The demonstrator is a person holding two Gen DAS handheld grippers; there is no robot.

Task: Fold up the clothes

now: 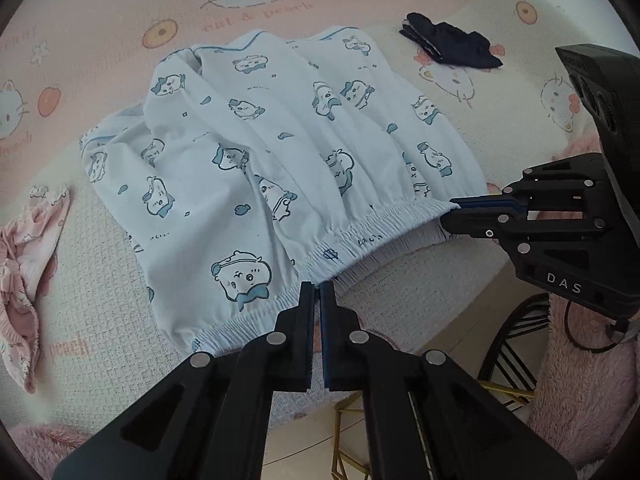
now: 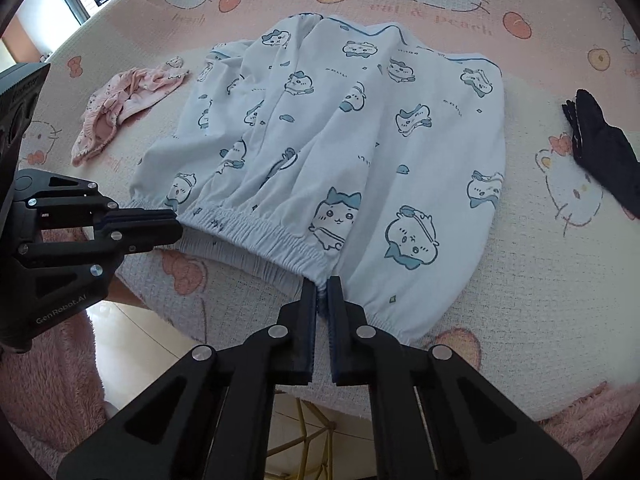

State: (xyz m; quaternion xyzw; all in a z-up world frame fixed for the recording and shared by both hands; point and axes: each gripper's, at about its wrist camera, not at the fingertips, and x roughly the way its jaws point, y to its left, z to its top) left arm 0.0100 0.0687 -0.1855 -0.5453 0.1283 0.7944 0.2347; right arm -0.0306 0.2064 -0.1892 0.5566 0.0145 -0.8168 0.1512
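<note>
Left tongs [image 1: 316, 286]: we pinch the waistband, jaws nearly closed.
Right tongs [image 2: 323, 280]: clamped on the same elastic, likely to stretch it flat.
Shorts [image 1: 280, 152]: mid-frame, spread on the bed [image 1: 120, 8].
Around: pink garment [image 1: 24, 272] left edge, dark garment [image 1: 452, 44] upper right, both clear.

Waistband [image 1: 360, 236] back layer: hidden beneath the front.
Dark garment [image 2: 608, 160]: cut off at right frame edge.

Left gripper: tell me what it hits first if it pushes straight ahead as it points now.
The left gripper is already shut on the shorts' waistband; straight on it would just push into that fabric, probably bunching it.
</note>
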